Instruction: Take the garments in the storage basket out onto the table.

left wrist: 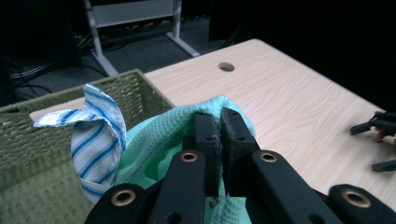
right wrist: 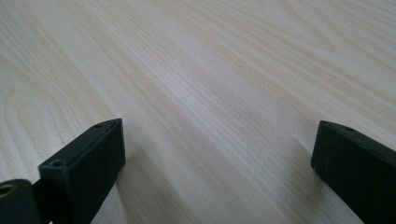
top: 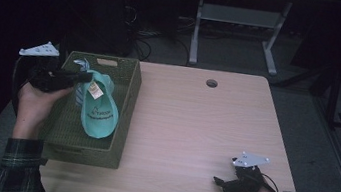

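Surroundings: dim room is being shown, with a light wooden table [top: 194, 129] and a grey metal stand [top: 239, 20] beyond its far edge.
Landmark: woven green basket [top: 124, 120] is sitting at the table's left end; every place below is being given relative to it.
Left gripper [top: 85, 78]: being held over the basket's far half, jaws clenched on an edge of the mint-green cloth [top: 100, 114].
Cloth position: being lifted partly out, its lower end hanging inside the basket, a tag [top: 96, 90] showing near the pinch.
Striped cloth [left wrist: 95, 140]: lying just beside the green one, inside the basket, seemingly touching its fold.
Right gripper [top: 219, 182]: resting on the table well to the right of the basket, jaws spread wide with nothing between them.
Risk, slipping: only a thin edge is being pinched, so the cloth is likely to slide free under its own weight.
Risk, snagging: the hanging end could be caught on the basket's rim, tugging the basket along.
Risk, dragging: the striped cloth may be pulled up with it.
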Action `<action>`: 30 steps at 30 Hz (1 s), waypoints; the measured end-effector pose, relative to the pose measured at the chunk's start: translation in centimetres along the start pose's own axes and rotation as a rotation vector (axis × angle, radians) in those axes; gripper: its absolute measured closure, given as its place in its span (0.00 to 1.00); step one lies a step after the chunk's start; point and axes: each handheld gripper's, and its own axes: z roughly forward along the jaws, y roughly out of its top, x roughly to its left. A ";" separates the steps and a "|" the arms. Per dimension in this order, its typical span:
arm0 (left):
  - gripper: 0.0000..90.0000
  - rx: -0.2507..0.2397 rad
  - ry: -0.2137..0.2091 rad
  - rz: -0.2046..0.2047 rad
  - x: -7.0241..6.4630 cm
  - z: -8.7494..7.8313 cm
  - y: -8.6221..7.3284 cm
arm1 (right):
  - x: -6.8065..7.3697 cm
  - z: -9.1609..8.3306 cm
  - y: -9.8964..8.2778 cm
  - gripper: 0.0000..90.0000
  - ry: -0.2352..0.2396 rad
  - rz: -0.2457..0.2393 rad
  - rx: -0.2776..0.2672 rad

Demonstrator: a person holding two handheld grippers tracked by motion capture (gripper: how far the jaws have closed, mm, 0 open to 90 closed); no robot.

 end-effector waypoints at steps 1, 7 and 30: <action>0.96 -0.004 -0.006 -0.005 0.0 -0.1 0.2 | 0.0 0.0 0.0 0.03 0.000 0.000 0.000; 0.96 -0.020 -0.026 0.009 -0.5 -0.4 1.5 | 0.0 0.0 0.0 0.03 0.000 0.001 0.000; 0.96 -0.057 -0.150 0.078 -4.0 0.7 6.3 | 0.0 0.0 0.0 0.03 -0.001 0.000 0.000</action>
